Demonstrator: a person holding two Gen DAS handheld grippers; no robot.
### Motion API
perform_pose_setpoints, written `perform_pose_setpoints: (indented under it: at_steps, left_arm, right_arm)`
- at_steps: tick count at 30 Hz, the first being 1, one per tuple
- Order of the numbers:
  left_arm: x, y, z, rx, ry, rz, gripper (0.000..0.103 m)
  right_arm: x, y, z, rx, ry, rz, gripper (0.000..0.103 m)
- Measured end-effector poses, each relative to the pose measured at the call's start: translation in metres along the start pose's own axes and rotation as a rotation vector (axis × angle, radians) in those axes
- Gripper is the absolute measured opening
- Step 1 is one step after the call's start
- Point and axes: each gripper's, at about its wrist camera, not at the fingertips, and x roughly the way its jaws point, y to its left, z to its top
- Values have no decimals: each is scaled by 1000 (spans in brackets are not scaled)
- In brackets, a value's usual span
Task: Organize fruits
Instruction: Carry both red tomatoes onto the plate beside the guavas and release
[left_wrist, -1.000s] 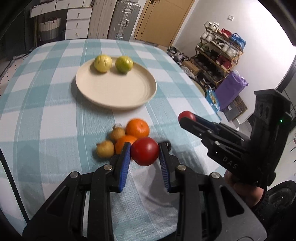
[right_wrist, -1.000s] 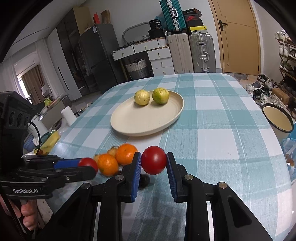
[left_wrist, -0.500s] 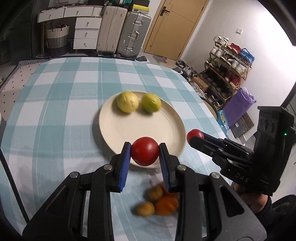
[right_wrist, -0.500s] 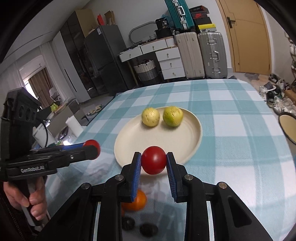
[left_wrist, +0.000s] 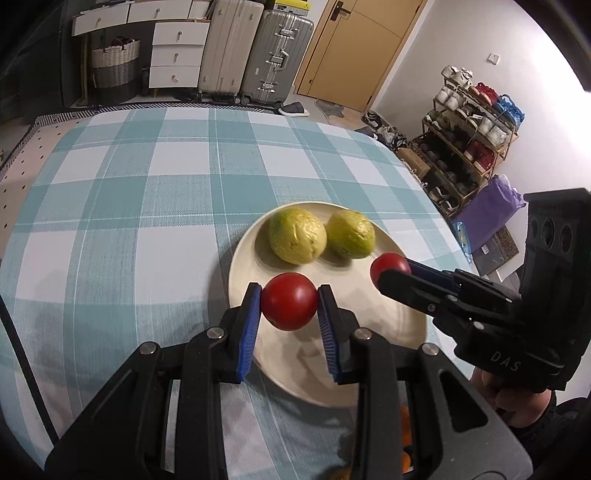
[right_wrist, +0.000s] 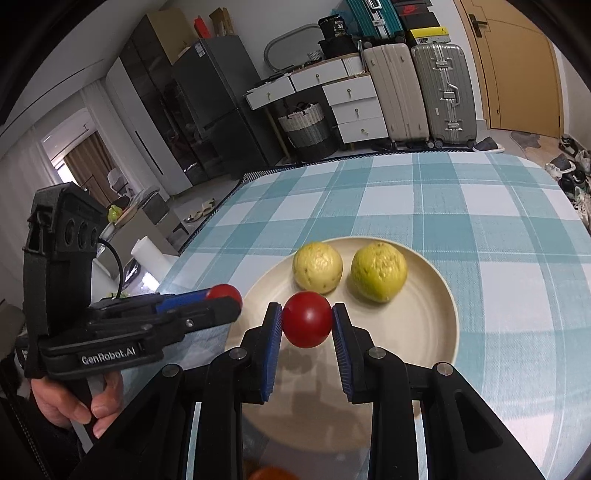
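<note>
Teal-and-white checked cloth covers the table (left_wrist: 147, 192), and on it, toward the near right edge, sits a cream plate (left_wrist: 402, 325) that both grippers hang above. Two yellow-green fruits (left_wrist: 297, 240) lie side by side, touching, on the plate's far half; its near half is bare.

Each gripper is clamped on a red tomato. The left gripper (left_wrist: 289, 310) holds the left tomato (left_wrist: 289, 301) between its blue pads, above the plate's near left part. The right gripper (right_wrist: 307, 325) grips the right tomato (right_wrist: 307, 319) the same way, above the plate's middle, just short of the two yellow-green fruits. Seen from the left wrist, the right gripper comes in from the plate's right rim with its tomato near the right-hand green fruit; seen from the right wrist, the left gripper's tip shows at the plate's left rim.

Both tomatoes appear to be off the plate's surface, with soft shadows beneath them. The bare near half lies straight below the fingers, so the coming move looks like a short drop and release, each hand on its own side. The tomatoes are round, with no long axis to line up. An orange fruit (right_wrist: 271, 473) shows at the table's near edge, not yet sorted.
</note>
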Motion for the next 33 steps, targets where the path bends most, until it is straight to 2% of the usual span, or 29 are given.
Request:
perform_pose_setpoints:
  at_steps: [11,23,26,29,33]
  left_arm:
    - [32,6,9,6,34,12,28]
    - [49,10,10,-26,62,19,28]
    - [49,13,12,-53,59,2,29]
    - [44,11,13,-51,55,21,34]
    - [32,9,12,-53,40,26,35]
  right_arm:
    - [33,-7,8,-5,45,-17,28]
    - [49,-16,4,13,89,-35,28]
    - [51,-16,4,14,86,-26,30]
    - [50,-15,5,11,66,-12,43]
    - [39,-13,8,3,31,-16,44]
